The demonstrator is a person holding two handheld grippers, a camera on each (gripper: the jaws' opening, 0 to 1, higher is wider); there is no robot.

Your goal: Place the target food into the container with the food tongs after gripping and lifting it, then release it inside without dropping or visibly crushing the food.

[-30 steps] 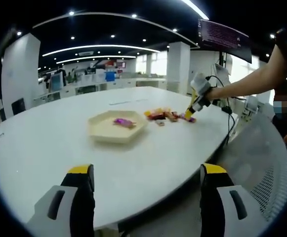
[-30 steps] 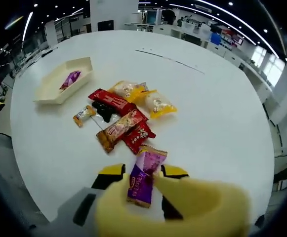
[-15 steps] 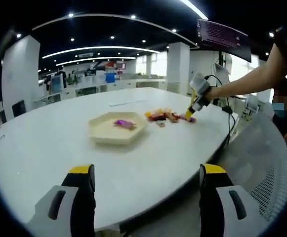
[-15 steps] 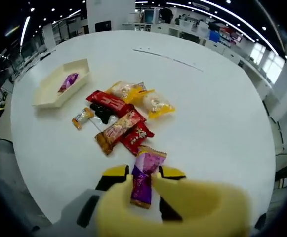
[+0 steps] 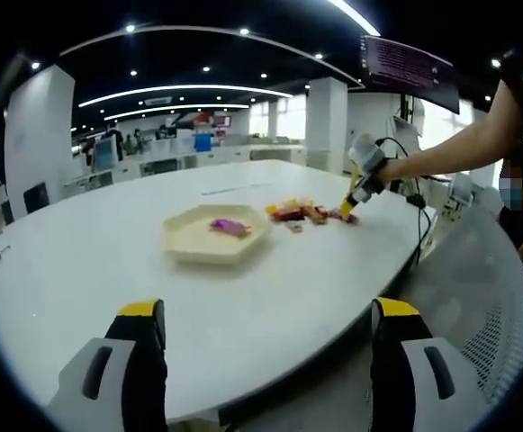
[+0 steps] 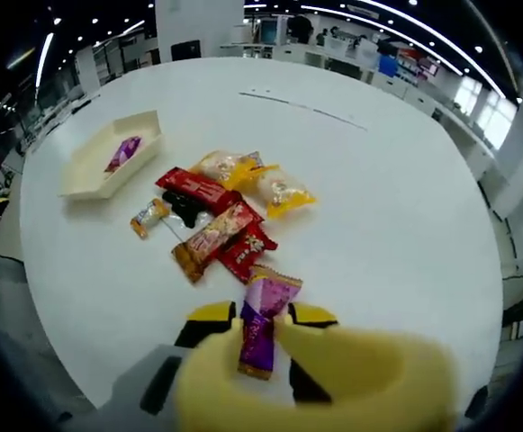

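Observation:
My right gripper (image 6: 261, 317) is shut on yellow food tongs (image 6: 333, 378), whose tips pinch a purple snack packet (image 6: 263, 310) just above the white table. A cream hexagonal tray (image 6: 85, 166) sits far left with a purple candy (image 6: 123, 152) inside it. In the left gripper view, the right gripper (image 5: 362, 183) on a person's arm holds the tongs (image 5: 347, 203) down on the packet (image 5: 348, 217), right of the tray (image 5: 198, 243). My left gripper (image 5: 266, 310) hangs open off the table's near edge, holding nothing.
Several wrapped snacks (image 6: 216, 211) in red, yellow, orange and black lie piled between the packet and the tray. The round white table (image 6: 378, 207) is bare to the right. A mesh chair (image 5: 486, 297) and a cable (image 5: 419, 225) stand by the table's right edge.
Nothing has really moved. The purple packet stays pinched in the tongs, and both views have only shifted slightly.

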